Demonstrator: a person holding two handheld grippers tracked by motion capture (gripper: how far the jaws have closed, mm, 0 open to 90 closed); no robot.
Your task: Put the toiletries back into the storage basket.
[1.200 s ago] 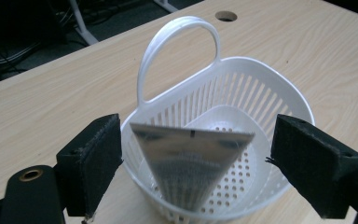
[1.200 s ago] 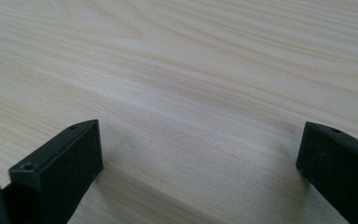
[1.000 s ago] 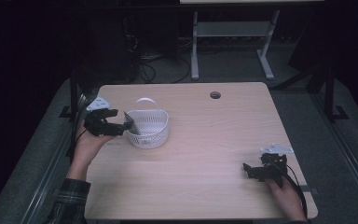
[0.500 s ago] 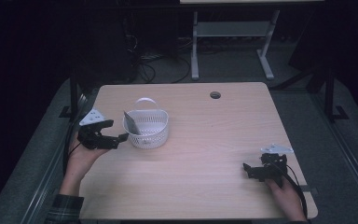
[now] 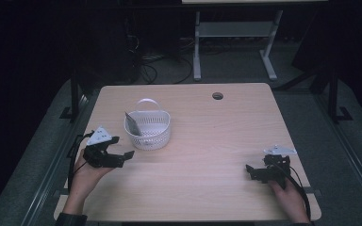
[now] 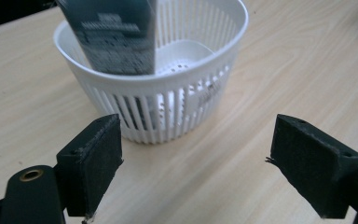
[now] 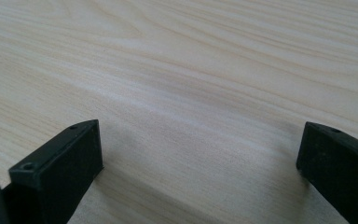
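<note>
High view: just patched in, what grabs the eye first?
A white slatted basket stands left of centre on the wooden table, with a dark packet leaning inside its left wall. The left hand-held gripper sits open just beside it; the right hand-held gripper rests open near the right edge.

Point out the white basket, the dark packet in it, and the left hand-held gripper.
white basket [image 5: 151,137], high view, front slatted wall.
dark packet [image 6: 116,37], left gripper view, printed face.
left hand-held gripper [image 5: 126,157], high view, between its jaw tips.

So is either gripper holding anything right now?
No. The left gripper is open, short of the white basket; the right gripper is open over bare table.
</note>
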